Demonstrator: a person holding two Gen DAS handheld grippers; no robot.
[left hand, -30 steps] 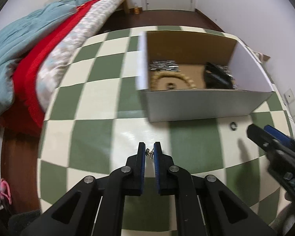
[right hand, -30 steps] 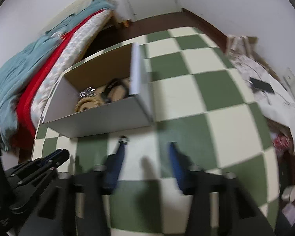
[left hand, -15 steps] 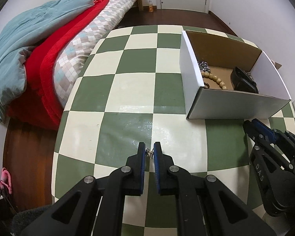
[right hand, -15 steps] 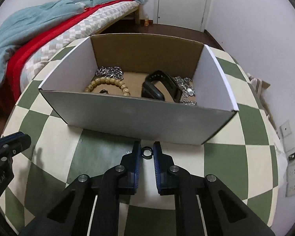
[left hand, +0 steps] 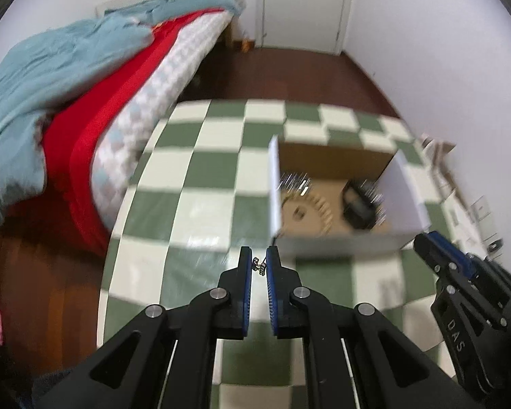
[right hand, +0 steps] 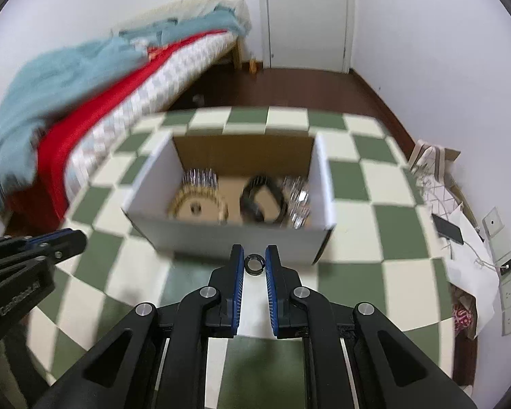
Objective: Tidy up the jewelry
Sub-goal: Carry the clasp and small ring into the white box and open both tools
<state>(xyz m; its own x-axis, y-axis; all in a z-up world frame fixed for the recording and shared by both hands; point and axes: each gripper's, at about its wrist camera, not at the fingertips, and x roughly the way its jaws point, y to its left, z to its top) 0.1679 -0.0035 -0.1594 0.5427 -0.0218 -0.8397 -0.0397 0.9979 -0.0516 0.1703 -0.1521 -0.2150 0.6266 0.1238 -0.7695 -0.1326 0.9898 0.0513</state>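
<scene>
My left gripper (left hand: 259, 265) is shut on a small silver earring (left hand: 258, 266) and holds it above the checkered table, just left of the box's near corner. My right gripper (right hand: 254, 261) is shut on a small black ring (right hand: 254, 261), held in the air in front of the box's near wall. The open white cardboard box (right hand: 221, 235) holds a wooden bead bracelet (right hand: 197, 204), a black band (right hand: 262, 197) and silver chains (right hand: 298, 201). The box also shows in the left wrist view (left hand: 340, 238), with the right gripper at its right (left hand: 460, 272).
The round green-and-cream checkered table (right hand: 385, 266) carries the box. A bed with red and teal blankets (left hand: 85, 102) stands left of the table. A phone and papers (right hand: 448, 228) lie at the right by the wall. The left gripper shows at the left (right hand: 27, 255).
Both grippers have risen above the table with their items. The right gripper lifted the black ring off the table. The box now appears farther below and the left view swung toward it.
</scene>
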